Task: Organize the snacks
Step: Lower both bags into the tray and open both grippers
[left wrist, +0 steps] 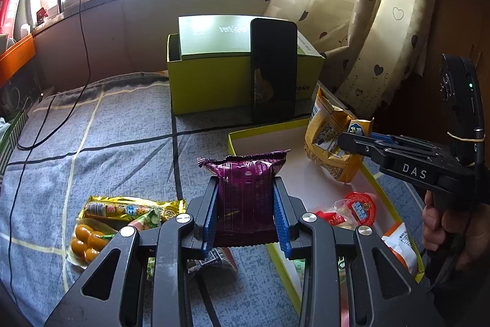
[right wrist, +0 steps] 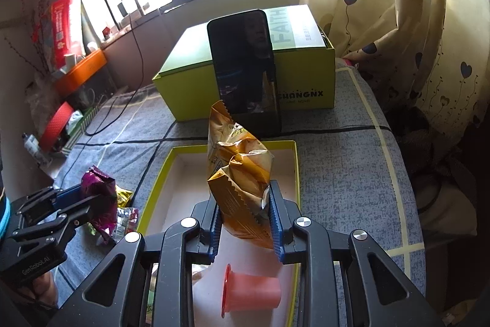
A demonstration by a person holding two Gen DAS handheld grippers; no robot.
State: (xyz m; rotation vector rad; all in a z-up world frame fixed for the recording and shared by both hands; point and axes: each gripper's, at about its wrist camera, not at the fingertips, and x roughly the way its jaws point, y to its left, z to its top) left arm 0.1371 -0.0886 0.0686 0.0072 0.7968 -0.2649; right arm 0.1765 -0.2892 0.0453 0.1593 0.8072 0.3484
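Holding a purple pack [left wrist: 245, 195] in my left fingers [left wrist: 211, 219] and a yellow bag [right wrist: 242, 186] in my right fingers [right wrist: 274, 219], both over the tray [right wrist: 159, 173] on the bed, I judged it best to lower each flat inside, clear of the rim.
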